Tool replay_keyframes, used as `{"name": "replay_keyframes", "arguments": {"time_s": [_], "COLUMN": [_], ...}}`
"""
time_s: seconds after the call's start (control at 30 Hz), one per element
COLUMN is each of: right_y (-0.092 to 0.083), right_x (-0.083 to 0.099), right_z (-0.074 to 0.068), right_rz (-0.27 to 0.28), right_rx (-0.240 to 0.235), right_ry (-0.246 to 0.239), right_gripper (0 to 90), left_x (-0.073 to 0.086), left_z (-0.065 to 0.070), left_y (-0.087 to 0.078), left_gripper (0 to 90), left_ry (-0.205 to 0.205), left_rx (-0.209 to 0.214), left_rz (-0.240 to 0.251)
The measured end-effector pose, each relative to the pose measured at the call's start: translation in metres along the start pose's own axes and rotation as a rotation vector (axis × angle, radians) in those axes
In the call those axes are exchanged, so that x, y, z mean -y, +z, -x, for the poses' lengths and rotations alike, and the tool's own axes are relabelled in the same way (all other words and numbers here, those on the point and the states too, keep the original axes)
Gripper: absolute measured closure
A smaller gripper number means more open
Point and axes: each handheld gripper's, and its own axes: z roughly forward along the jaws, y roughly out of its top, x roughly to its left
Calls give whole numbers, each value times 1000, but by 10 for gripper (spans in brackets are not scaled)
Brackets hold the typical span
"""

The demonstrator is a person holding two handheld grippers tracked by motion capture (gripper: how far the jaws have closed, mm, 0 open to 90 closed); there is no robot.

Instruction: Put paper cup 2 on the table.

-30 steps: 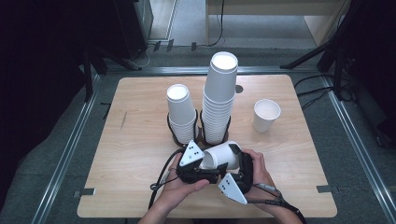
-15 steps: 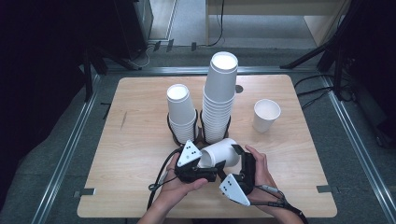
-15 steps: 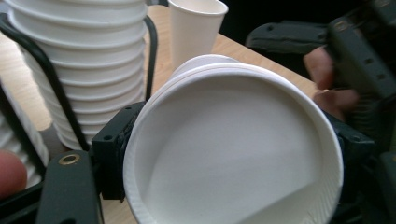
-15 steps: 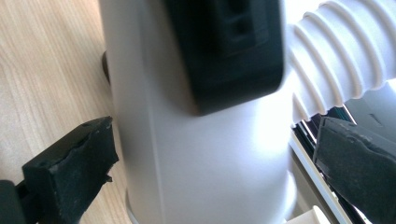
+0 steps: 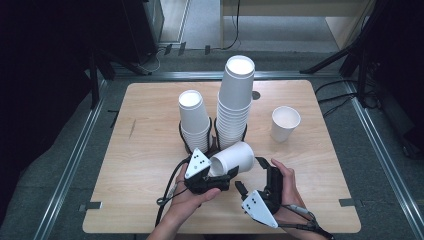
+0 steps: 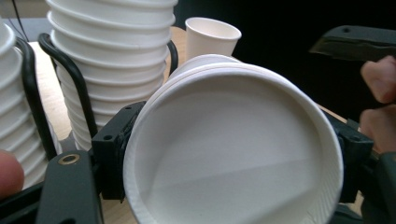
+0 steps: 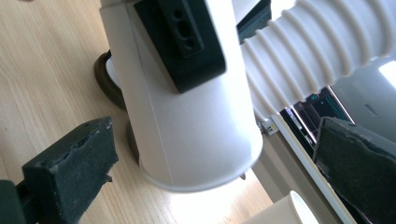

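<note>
My left gripper (image 5: 212, 176) is shut on a white paper cup (image 5: 232, 159) that lies on its side just above the table, in front of the two stacks. In the left gripper view the cup's mouth (image 6: 233, 154) faces the camera, with a second rim nested behind it and a black jaw against each side. My right gripper (image 5: 251, 175) stands open just right of the cup. In the right gripper view its two pads (image 7: 74, 163) sit wide apart, clear of the cup's base (image 7: 196, 140).
A short stack of cups (image 5: 195, 120) and a tall stack (image 5: 235, 100) stand in black wire holders mid-table. A single upright cup (image 5: 285, 123) stands to the right. The wooden table (image 5: 145, 145) has dark floor and metal rails around it.
The right gripper has drawn slightly back and to the right of the cup. The left gripper still holds the cup in the same place.
</note>
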Motion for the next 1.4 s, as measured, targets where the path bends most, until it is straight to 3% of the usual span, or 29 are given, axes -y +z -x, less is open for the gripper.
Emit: {"name": "replay_keyframes", "arguments": {"time_s": [0.33,0.53,0.67,0.73,0.87,1.03,1.4], "right_y": [-17,-18,-18,-17,-14,-13,-11], "right_x": [6,7,7,6,7,10,10], "right_z": [12,15,17,18,22,28,27], "right_rz": [-31,-32,-21,-16,-9,13,30], "right_rx": [50,59,51,49,45,52,34], "right_ry": [114,201,288,348,529,671,824], "right_gripper": [0,0,0,0,0,0,0], "left_x": [-1,-2,-1,-1,-1,-2,-1], "left_z": [-1,0,0,-1,-2,-2,0], "left_y": [-3,-6,-7,-8,-9,-11,-11], "left_gripper": [222,222,222,222,223,223,227], "left_ry": [-14,-10,19,4,-10,-15,-2], "left_rx": [11,22,-6,3,15,19,44], "left_rz": [74,147,185,199,243,277,280]}}
